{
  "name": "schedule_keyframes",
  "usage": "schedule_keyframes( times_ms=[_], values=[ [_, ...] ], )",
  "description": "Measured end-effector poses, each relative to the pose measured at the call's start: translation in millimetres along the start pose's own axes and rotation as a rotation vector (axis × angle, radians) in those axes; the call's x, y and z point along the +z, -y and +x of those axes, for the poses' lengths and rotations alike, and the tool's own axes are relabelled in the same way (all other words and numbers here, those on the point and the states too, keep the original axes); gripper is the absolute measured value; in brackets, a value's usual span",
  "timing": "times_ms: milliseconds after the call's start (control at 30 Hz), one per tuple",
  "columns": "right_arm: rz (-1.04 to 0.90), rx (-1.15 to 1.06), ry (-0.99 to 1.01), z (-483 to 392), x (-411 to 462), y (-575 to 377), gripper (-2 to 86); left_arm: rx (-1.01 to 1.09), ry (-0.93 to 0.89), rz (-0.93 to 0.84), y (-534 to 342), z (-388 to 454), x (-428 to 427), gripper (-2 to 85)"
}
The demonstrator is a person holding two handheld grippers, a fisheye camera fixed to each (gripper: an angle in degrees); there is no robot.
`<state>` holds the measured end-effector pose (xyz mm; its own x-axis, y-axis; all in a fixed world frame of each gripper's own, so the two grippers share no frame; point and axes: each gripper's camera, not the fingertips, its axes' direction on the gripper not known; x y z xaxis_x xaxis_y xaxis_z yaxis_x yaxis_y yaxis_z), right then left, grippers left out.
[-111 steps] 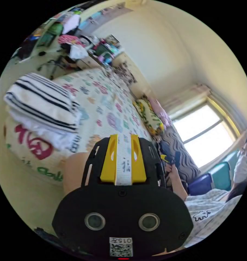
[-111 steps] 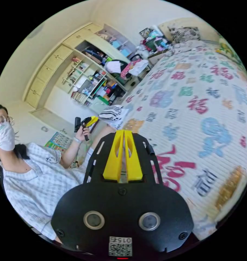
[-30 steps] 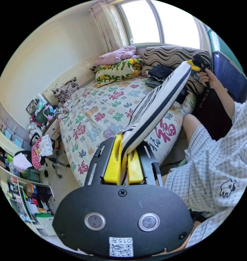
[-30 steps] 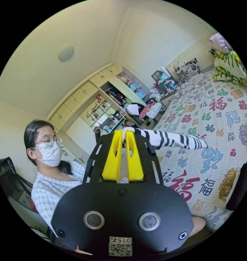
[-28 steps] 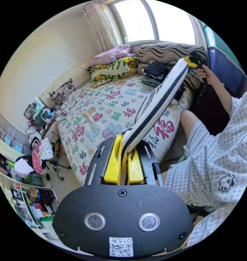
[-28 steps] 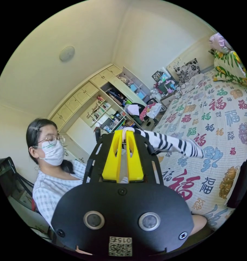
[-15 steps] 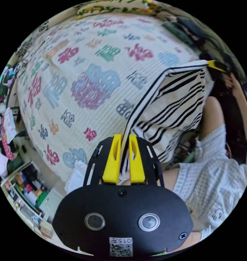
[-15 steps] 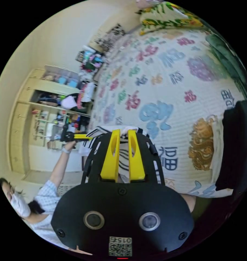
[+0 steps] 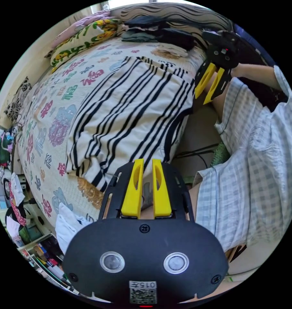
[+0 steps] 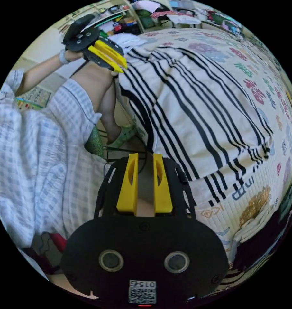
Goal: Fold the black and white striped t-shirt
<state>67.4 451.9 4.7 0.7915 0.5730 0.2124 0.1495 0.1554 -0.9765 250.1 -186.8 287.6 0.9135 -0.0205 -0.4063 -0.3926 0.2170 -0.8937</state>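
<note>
The black and white striped t-shirt [image 9: 130,106] is seen spread flat on the bed [image 9: 56,106], a soft cream knit crossed by thin dark stripes, with its near hem draped over the bed's edge and one sleeve [image 9: 88,167] bunched at the corner. The same t-shirt [image 10: 197,106] is shown in the right gripper view, lying smooth with a few shallow creases. The bed is covered by a ribbed quilt [image 10: 265,80] printed with coloured characters. At the far end of the bed from the t-shirt, patterned pillows [image 9: 85,35] and a stack of dark folded clothes [image 9: 159,30] are seen. Cluttered shelves [image 10: 120,16] are visible beyond the t-shirt's sleeve side. A person in a checked garment [image 9: 258,167] is seated beside the bed.

The left tongs [image 9: 146,162] are held just off the t-shirt's hanging hem, the 2 yellow jaws slightly parted and nothing gripped. The right tongs [image 10: 145,157] are likewise held clear of the hem with a wider gap and nothing between the jaws. Each pair is also caught in the other's view, at the t-shirt's opposite corner.
</note>
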Motion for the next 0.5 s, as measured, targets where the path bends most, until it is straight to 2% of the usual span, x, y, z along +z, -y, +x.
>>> schedule_keyframes(
  times_ms=[233, 333, 500],
  values=[
    [-0.123, -0.043, -0.207, -16.5, 28.3, 32.0, 8.3, -0.023, -0.015, -0.054, 27.0, 4.5, 21.1, 6.8],
    [-0.145, -0.040, -0.299, -20.0, 32.6, 38.7, 5.7, -0.049, -0.063, -0.078, 37.4, 0.5, 28.7, 7.9],
    [-0.151, 0.015, -0.201, -14.2, 18.5, 38.0, 2.6, -0.009, 0.027, -0.125, 52.1, 3.8, 33.7, 5.1]
  ],
)
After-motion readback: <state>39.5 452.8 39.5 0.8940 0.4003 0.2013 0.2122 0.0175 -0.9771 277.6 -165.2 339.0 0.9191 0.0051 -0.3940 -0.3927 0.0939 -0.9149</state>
